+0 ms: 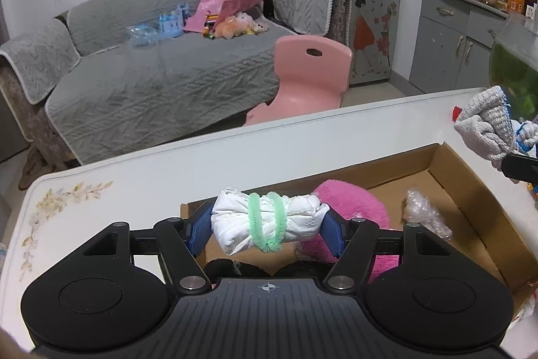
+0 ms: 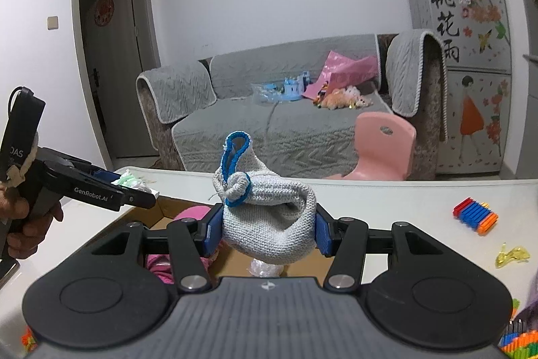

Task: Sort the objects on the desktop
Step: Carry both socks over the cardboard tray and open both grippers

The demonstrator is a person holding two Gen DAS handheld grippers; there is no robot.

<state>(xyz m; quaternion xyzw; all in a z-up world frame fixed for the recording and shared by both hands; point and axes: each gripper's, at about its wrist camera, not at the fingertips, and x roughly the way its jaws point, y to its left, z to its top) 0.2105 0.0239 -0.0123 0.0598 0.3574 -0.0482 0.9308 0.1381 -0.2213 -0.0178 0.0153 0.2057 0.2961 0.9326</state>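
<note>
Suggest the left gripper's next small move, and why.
Probably open the left gripper and drop the white bundle. It is clamped between the pads, already above the cardboard box, where the pink plush lies. The right gripper holds the knit glove, also above the box.

Left tool (image 1: pixel 269 226): black ribbed body, two round discs, silver screws, blue ridged pads (image 1: pixel 198 231). Right tool (image 2: pixel 267 229) alike. White "GenRobot.AI" lettering on one arm.
</note>
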